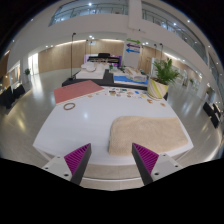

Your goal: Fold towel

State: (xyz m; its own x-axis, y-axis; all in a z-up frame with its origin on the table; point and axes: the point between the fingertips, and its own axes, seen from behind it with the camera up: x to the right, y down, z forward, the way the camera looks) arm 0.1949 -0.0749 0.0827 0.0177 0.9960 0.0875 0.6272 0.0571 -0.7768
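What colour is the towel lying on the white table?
Beige towel, seen in the gripper view.

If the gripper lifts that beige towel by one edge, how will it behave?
The towel lies flat and fuzzy on the white table, so it will probably droop limply. It looks light. The open gripper hangs short of it; plush pile should grip well.

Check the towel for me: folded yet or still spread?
Spread. The towel lies flat on the table as one layer, no fold line showing, just ahead of the gripper, whose jaws are open and hold nothing.
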